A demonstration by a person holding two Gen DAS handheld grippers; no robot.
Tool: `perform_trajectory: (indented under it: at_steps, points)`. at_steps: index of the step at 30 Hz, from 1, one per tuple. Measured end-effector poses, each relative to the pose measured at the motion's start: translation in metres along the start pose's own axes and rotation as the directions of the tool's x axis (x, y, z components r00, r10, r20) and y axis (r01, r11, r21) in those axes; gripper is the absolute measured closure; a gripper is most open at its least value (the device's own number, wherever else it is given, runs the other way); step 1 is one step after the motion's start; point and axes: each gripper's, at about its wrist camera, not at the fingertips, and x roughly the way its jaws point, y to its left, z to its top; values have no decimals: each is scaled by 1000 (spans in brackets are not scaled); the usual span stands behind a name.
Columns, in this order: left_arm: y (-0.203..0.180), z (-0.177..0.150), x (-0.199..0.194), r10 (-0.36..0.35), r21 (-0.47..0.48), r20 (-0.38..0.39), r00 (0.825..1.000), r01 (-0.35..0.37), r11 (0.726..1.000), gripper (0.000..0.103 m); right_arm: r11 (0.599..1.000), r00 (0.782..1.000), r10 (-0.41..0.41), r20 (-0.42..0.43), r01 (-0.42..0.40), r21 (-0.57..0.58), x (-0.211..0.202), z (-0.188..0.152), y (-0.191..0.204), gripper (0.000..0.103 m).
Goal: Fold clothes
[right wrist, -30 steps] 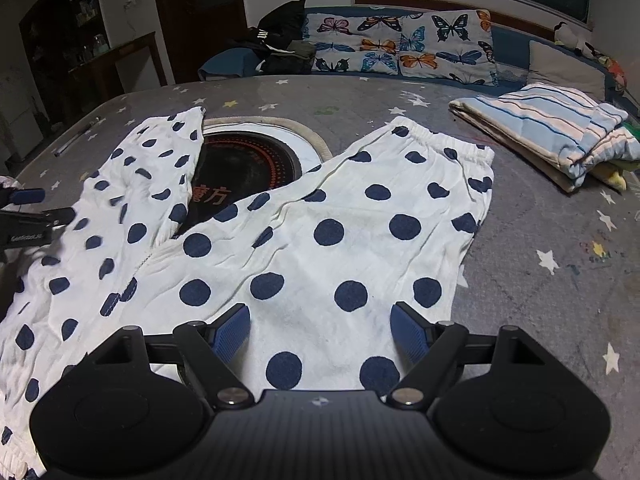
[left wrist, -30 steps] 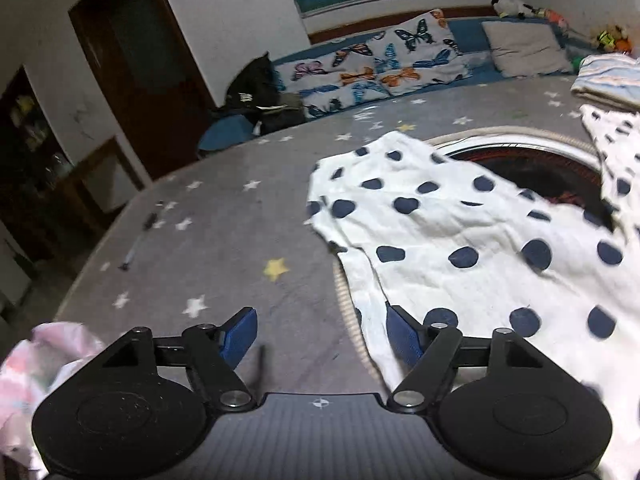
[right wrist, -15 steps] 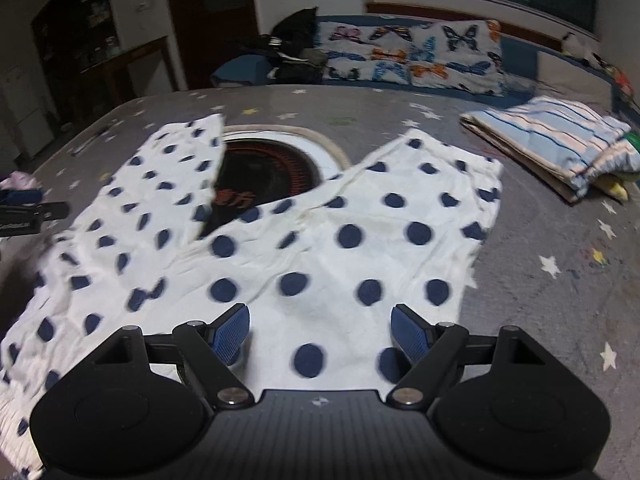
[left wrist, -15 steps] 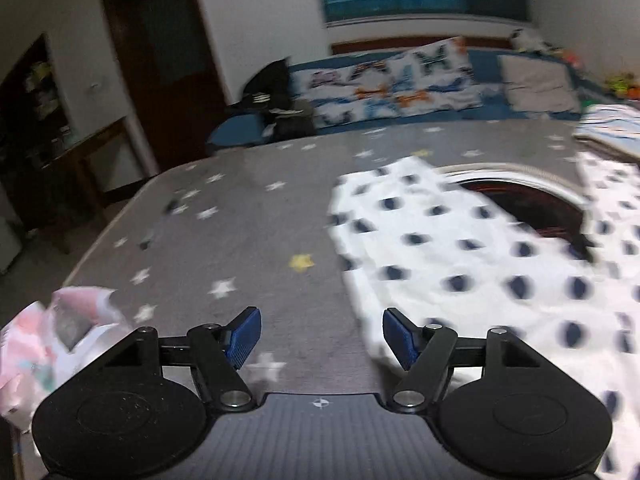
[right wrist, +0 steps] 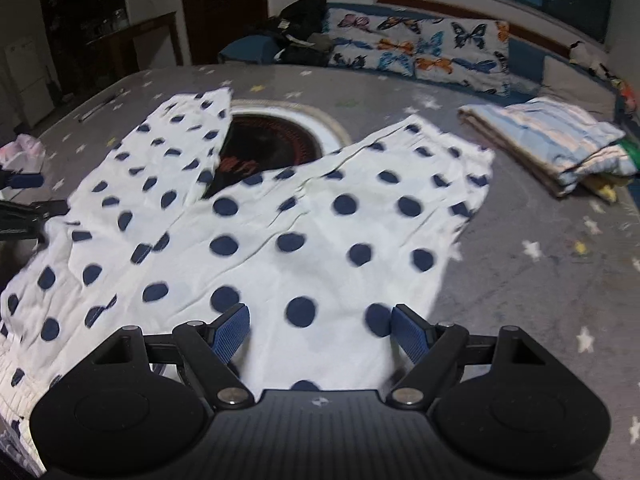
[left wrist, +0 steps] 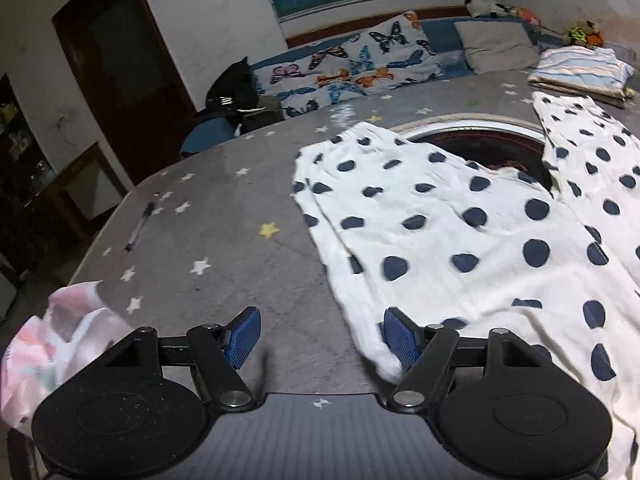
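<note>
Polka-dot trousers (right wrist: 304, 216) spread flat on star-print table (left wrist: 224, 216), legs splayed in a V over round dark inset (right wrist: 272, 140). Left gripper (left wrist: 322, 336) open, holding nothing, low at the trousers' left edge, right pad (left wrist: 400, 338) just over the hem. Bare cloth leftward up to pen (left wrist: 138, 226) and pink cloth (left wrist: 60, 344) at the rim. Right gripper (right wrist: 320, 332) open, empty, above the near hem. Bare tabletop to the right, folded striped pile (right wrist: 552, 140) well apart.

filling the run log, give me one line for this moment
task: fold clothes | left tongs: open, at polka-dot pants edge | right tongs: open, above pants | folded striped cloth: apart
</note>
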Motion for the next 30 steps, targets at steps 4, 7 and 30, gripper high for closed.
perform_trajectory:
  at_steps: [4, 7, 30]
  points:
    - [1, 1, -10, -3, -3, 17, 1000, 3, 1000, 32, 1000, 1000, 1, 30, -2, 24, -15, 6, -5, 23]
    - [-8, 2, -11, -39, 6, 24, 999, 39, 999, 32, 1000, 999, -6, 47, 6, 13, -27, 9, -1, 23]
    - [-21, -49, -35, -129, 104, -10, 992, 129, 986, 52, 988, 996, 72, -56, -79, -130, -34, -55, 49, 57]
